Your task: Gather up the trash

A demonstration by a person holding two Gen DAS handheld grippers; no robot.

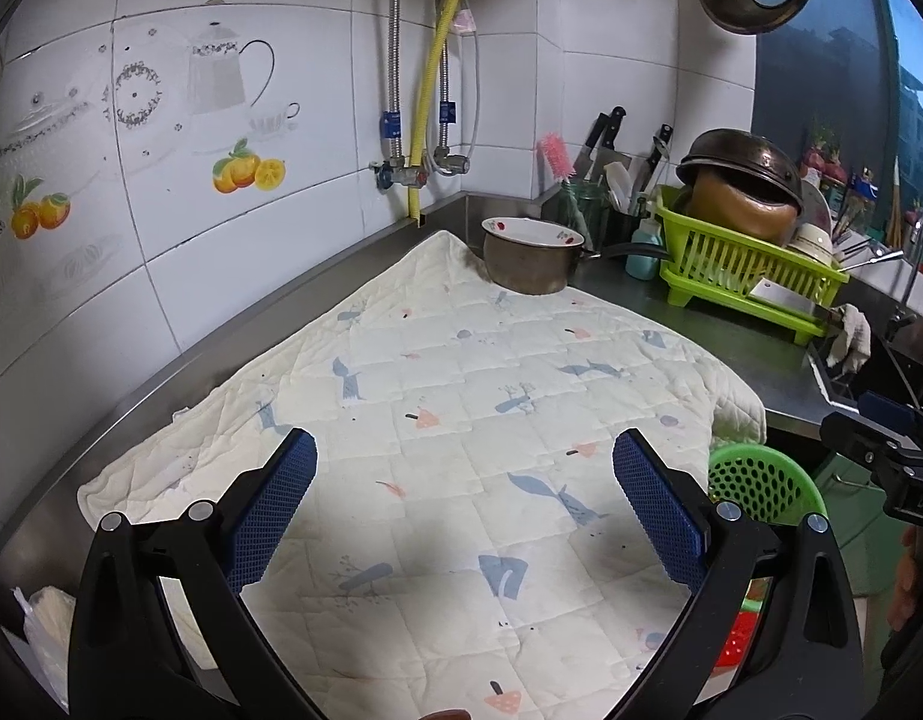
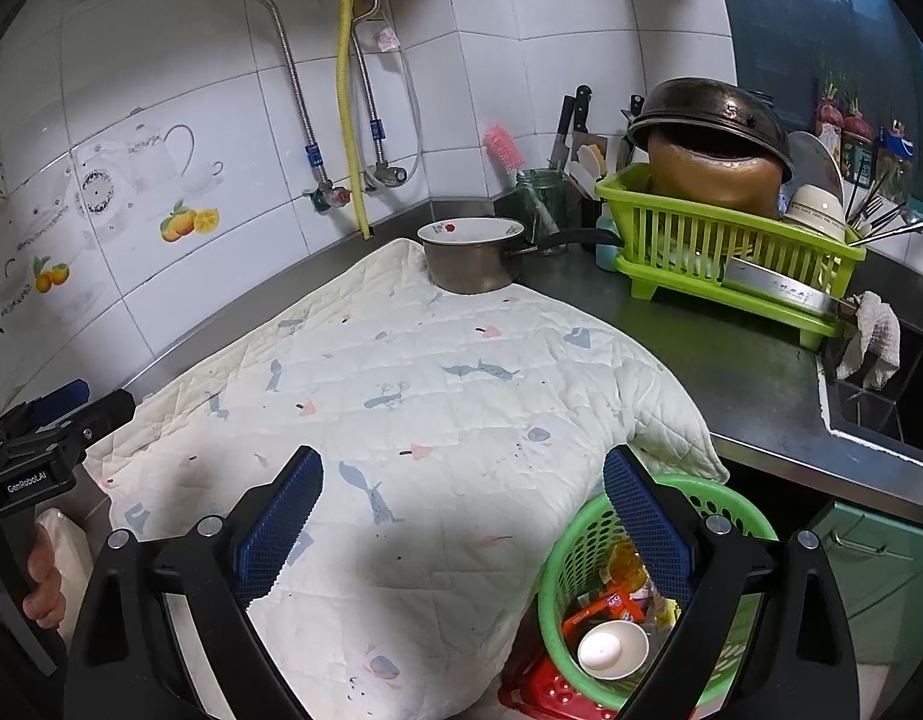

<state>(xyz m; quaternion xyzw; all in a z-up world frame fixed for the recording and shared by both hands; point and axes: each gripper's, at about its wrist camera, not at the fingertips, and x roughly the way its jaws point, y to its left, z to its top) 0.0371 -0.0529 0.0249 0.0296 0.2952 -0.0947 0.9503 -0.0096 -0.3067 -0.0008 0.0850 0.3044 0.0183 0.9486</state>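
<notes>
Both grippers — left [image 1: 464,450], right [image 2: 463,468] — gape wide; trash basket [image 2: 587,540] under right.

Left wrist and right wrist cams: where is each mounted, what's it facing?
Left wrist: on the left hand-held gripper, open, facing the quilted mat and saucepan; right hand-held gripper at its right edge.
Right wrist: on the right hand-held gripper, open, above the green basket of trash.
Shared: mat, saucepan, dish rack.

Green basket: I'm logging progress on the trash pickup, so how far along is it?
Looks nearly done: the green basket already holds wrappers and a paper cup. Nothing is in hand; both grippers are open. No trash shows on the quilted mat.
</notes>
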